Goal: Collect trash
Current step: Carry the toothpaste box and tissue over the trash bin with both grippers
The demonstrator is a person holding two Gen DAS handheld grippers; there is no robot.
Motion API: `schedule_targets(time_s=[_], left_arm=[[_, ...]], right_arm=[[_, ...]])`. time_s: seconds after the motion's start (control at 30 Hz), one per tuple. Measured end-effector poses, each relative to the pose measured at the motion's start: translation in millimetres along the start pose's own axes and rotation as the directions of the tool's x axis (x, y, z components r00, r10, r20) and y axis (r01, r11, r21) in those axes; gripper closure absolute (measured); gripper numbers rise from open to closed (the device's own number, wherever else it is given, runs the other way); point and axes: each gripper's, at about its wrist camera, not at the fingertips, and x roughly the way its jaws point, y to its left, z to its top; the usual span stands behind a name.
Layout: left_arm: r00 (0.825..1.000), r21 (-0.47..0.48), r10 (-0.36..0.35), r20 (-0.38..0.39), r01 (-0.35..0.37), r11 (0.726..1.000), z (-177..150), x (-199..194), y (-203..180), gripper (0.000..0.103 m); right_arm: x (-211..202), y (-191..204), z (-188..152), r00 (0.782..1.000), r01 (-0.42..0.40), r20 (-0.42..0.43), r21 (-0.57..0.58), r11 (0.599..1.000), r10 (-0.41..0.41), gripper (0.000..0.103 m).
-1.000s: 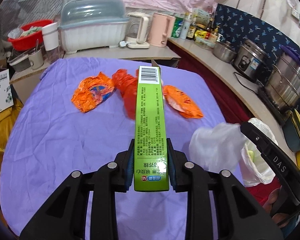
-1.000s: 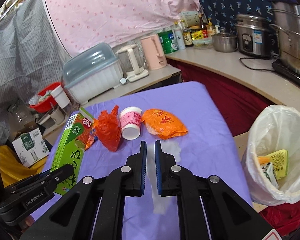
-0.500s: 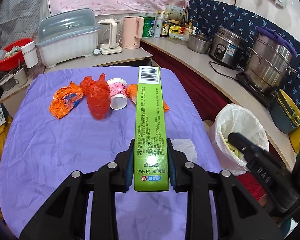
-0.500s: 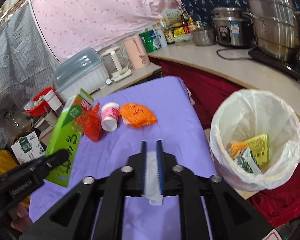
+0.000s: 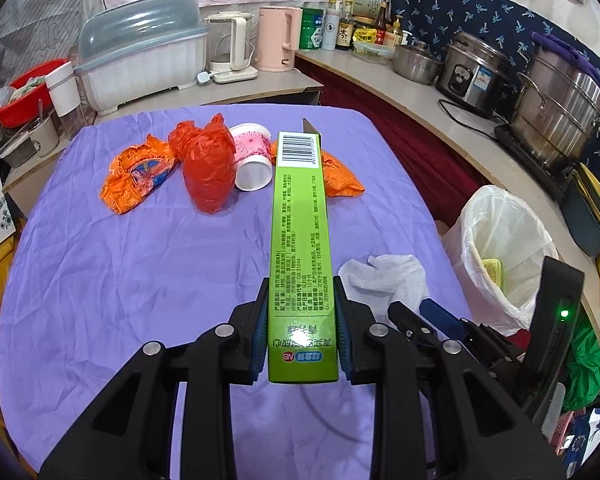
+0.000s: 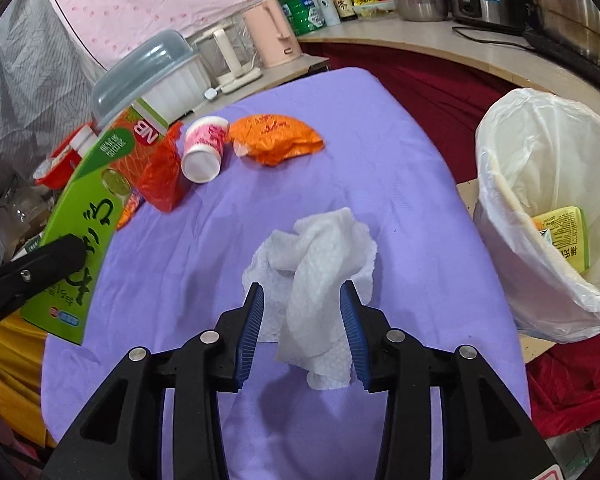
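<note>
left tongs (image 5: 300,336): still clamped on green box (image 5: 300,240) | right tongs (image 6: 305,320): dropped lower, jaws just opening, white tissue (image 6: 320,264) loose between them on worktop (image 6: 400,184)

Tissue (image 6: 316,264) on the table (image 6: 400,184), cup (image 6: 204,152) and wrappers (image 6: 278,138) behind it, bin (image 6: 540,184) right.

Both grippers, left gripper (image 5: 300,332) and right gripper (image 6: 302,328), are black plastic with ribbed blue pads (image 6: 251,330) lining the jaws and silver screw heads (image 6: 209,336) behind them.
</note>
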Motion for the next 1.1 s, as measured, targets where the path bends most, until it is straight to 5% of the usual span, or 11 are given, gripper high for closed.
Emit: schedule_targets(time_s=[0.17,0.6,1.1], left_arm=[[1.000,-0.002,0.001,-0.013,-0.001,1.000,-1,6,2,0.076],[0.999,0.063,-0.037,0.015,0.036,0.997,10,-3,-37,0.076],[0.978,0.264,-0.209,0.014,0.198,0.944,27,-3,-177,0.076]], right_arm=[[9,-8,1,1.000,0.014,-0.022,0.013,1.000,-0.014,0.099],[-77,-31,40,0.983,0.019,0.180,0.035,0.999,-0.025,0.100],[-164,-137,66,0.927,0.120,0.332,0.180,0.976,-0.175,0.100]])
